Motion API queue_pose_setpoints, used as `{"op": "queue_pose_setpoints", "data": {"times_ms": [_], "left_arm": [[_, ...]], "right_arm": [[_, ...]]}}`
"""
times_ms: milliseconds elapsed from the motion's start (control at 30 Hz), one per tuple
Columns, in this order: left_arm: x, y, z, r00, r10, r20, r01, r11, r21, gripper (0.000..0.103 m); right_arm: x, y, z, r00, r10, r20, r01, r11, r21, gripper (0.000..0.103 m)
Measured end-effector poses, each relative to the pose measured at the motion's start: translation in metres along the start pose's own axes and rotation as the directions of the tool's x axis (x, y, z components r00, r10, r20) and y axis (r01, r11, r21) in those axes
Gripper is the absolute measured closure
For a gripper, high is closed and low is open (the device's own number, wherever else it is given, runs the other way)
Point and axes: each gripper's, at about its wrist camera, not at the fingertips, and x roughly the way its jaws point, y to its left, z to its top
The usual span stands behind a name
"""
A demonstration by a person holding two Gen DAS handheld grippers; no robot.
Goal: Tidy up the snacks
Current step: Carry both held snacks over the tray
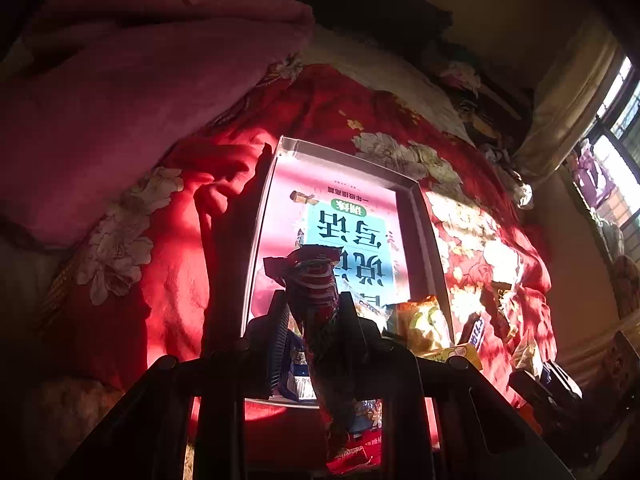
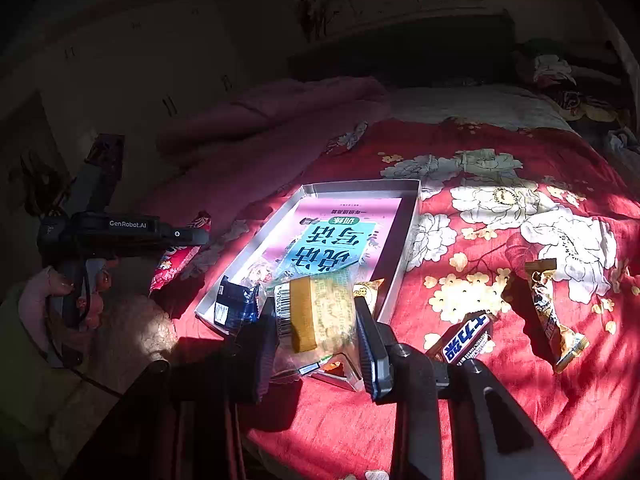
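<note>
Mid-carry to the box (image 2: 400, 236) on the bed: left gripper (image 1: 314, 312) clamped on red snack packet (image 1: 316, 280), right gripper (image 2: 316, 320) pinching clear-wrapped cake (image 2: 320, 312) above its near corner. Next: lowering, releasing inside.

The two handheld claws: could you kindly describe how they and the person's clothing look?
Left claw: matte black, ribbed pads, white "GenRobot.AI" lettering, thin black cable. Right claw: black with blue-edged ribbed pads. The hand shows a light green sleeve.

glossy snack wrapper (image 1: 316, 292); matt cloth bedspread (image 2: 520, 360)
</note>
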Motion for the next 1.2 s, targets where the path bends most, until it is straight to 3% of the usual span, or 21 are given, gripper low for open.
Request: {"op": "queue_pose_setpoints", "data": {"times_ms": [467,933,1200], "left_arm": [[-0.001,0.004,0.003,0.987,0.117,0.108,-0.126,0.989,0.079,0.077],[0.018,0.005,0.0,0.989,0.113,0.101,-0.122,0.988,0.098,0.077],[0.031,0.004,-0.001,0.994,0.072,0.083,-0.082,0.99,0.118,0.077]], "right_arm": [[0.008,0.021,0.004,1.0,0.012,-0.013,-0.013,0.999,-0.031,0.067],[0.017,0.028,0.01,1.0,0.011,-0.023,-0.012,1.0,-0.029,0.067],[0.032,0.034,0.008,0.998,0.009,-0.054,-0.011,0.999,-0.041,0.067]]}}
